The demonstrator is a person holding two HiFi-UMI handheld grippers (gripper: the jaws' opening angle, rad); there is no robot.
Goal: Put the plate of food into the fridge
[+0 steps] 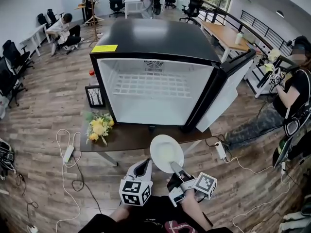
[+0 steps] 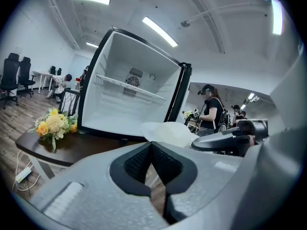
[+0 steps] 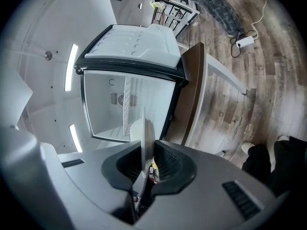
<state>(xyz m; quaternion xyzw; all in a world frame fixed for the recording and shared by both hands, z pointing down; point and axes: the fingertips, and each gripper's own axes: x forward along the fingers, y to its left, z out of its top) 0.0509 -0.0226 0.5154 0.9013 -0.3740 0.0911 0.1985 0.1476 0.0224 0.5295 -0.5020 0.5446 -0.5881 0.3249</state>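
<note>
A small black fridge (image 1: 153, 89) stands on a low dark table (image 1: 131, 136), its door (image 1: 228, 89) swung open to the right and its white inside bare except for a wire shelf (image 1: 150, 85). My right gripper (image 1: 174, 167) is shut on the near rim of a white plate (image 1: 165, 152), held level in front of the table edge. In the right gripper view the plate (image 3: 146, 133) runs edge-on between the jaws of the right gripper (image 3: 146, 156). My left gripper (image 1: 146, 164) hovers just left of the plate, shut and holding nothing. In the left gripper view the left gripper (image 2: 152, 147) has the plate (image 2: 168, 131) ahead on its right.
Yellow flowers (image 1: 99, 126) lie on the table's left end, and a framed picture (image 1: 95, 96) leans beside the fridge. Power strips and cables (image 1: 68, 154) trail over the wooden floor. A person (image 1: 291, 96) stands at the right; another sits at the far left (image 1: 63, 30).
</note>
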